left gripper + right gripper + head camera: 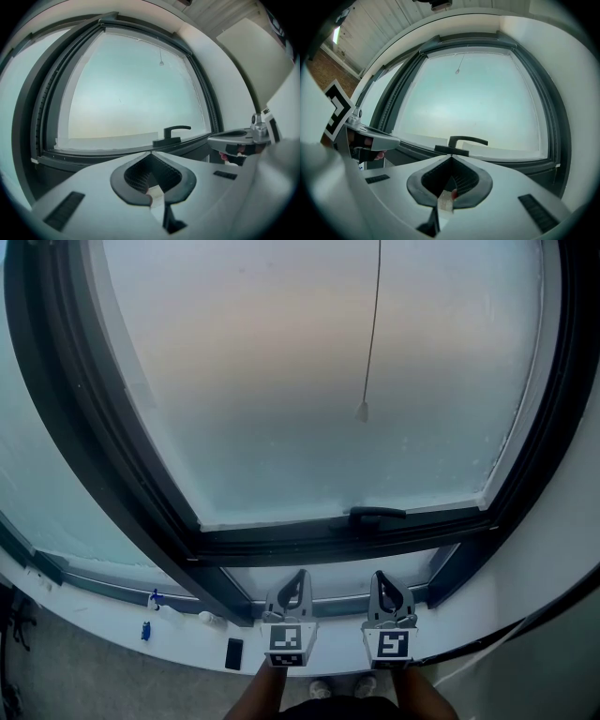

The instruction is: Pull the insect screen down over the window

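A thin cord ending in a small pull piece (pixel 361 412) hangs in front of the frosted pane of a dark-framed window (pixel 94 427). The pull also shows high up in the left gripper view (pixel 161 63) and the right gripper view (pixel 458 72). No screen itself is in view. A black window handle (pixel 378 515) sits on the lower frame. My left gripper (pixel 298 579) and right gripper (pixel 382 579) are side by side below the handle, level and pointing at the window. Both are shut with nothing between the jaws, well below the pull.
On the white sill (pixel 187 643) lie a small black flat object (pixel 233 652), a blue item (pixel 146 630) and a white one (pixel 206 618). A cable (pixel 487 643) runs along the right. The person's shoes (pixel 323 688) show below the grippers.
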A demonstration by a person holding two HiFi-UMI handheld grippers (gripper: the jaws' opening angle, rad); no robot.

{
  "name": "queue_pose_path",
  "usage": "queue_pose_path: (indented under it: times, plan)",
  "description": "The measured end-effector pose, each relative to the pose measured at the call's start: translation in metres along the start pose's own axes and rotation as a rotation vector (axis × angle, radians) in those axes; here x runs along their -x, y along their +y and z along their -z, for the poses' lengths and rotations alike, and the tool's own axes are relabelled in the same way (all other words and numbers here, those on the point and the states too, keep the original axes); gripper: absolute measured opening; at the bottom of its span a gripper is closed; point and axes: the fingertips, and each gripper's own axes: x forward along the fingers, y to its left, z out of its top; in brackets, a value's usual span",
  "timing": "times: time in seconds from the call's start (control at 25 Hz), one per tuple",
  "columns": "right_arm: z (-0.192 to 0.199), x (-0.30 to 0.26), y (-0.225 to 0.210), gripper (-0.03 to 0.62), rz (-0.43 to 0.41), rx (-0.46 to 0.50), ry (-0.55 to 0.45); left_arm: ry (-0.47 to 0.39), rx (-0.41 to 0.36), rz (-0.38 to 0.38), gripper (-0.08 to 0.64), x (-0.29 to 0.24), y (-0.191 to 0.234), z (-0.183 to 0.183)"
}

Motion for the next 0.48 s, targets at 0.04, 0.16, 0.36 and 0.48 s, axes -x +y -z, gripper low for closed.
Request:
queue_pose_path:
  times: [0.04, 0.16, 0.36, 0.48]
  plan:
    - [-0.001, -0.002, -0.002, 0.005, -0.006, 0.003, -0.001, 0.002, 0.006, -0.005, 0.002, -0.003, 0.0, 0.0]
    - [-0.005, -0.008, -0.009, 0.005, -0.021, 0.0, -0.011, 0.004, 0.018, -0.01, 0.002, -0.01, -0.006, -0.001]
    - [-0.007, -0.013, -0.025, 0.005, -0.021, 0.006, -0.024, -0.002, 0.032, -0.017, 0.002, -0.02, -0.013, -0.006]
    - [-0.014, -0.017, -0.031, 0.005, -0.022, 0.005, -0.043, -0.019, 0.036, -0.034, 0.002, -0.024, -0.011, -0.016]
